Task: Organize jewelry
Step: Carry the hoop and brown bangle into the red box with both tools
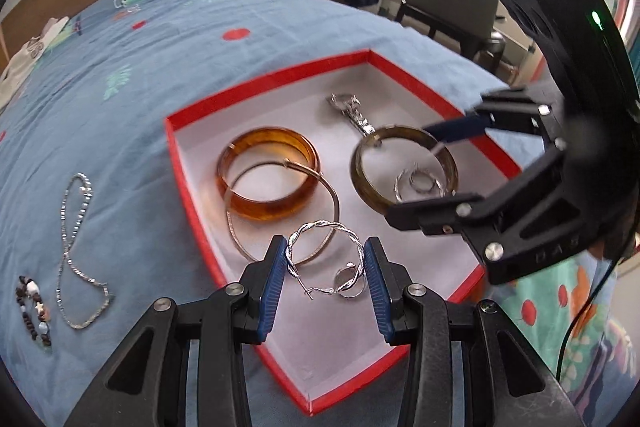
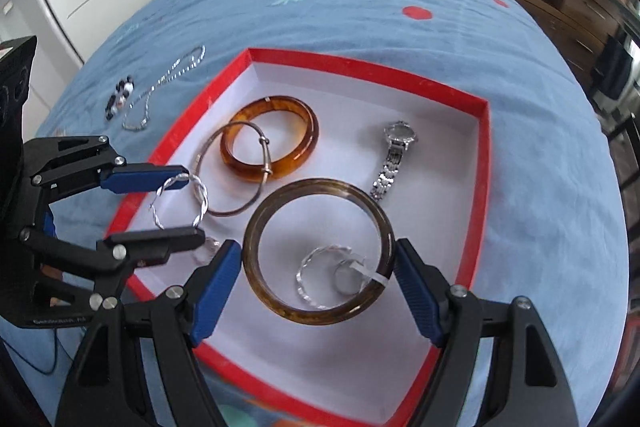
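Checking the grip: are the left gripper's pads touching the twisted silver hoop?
Touching. In the left wrist view, both pads of the left gripper press the twisted silver hoop at its sides.

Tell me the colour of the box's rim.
Red, with a white inside; the box shows best in the right wrist view.

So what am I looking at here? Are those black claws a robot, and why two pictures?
There is no robot: a person holds a two-fingered clamp in each hand, and each picture comes from a camera on one clamp. The left gripper pinches a twisted silver hoop earring. The right gripper grips a dark brown translucent bangle. Both are over a red-rimmed white box, which holds an amber bangle and a silver wristwatch. A silver chain necklace and a beaded bracelet lie on the blue bedcover.
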A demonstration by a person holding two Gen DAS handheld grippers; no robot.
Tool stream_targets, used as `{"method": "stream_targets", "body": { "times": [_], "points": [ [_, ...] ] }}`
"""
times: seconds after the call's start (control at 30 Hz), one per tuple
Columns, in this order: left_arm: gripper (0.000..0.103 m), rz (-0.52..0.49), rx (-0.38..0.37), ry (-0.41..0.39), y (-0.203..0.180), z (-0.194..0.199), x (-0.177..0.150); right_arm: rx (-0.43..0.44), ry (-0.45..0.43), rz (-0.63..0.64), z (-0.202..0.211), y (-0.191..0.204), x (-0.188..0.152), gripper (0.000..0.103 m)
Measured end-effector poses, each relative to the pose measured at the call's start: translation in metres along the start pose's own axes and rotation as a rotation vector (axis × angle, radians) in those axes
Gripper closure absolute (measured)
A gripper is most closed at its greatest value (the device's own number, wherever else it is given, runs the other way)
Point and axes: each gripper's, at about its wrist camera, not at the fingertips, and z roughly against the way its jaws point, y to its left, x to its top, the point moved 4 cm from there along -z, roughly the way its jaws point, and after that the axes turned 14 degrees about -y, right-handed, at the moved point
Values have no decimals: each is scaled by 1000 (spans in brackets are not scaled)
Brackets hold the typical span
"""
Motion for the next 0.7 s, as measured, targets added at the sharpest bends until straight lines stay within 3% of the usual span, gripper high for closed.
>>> {"method": "stream_targets", "body": {
  "times": [0.43, 0.7],
  "points": [
    [63, -138, -39, 41, -6, -19, -10, 140, 139, 270, -13, 17, -12, 26],
    [63, -169, -70, 62, -6, -21, -8, 156, 218, 335, -11, 15, -14, 26]
  ]
}}
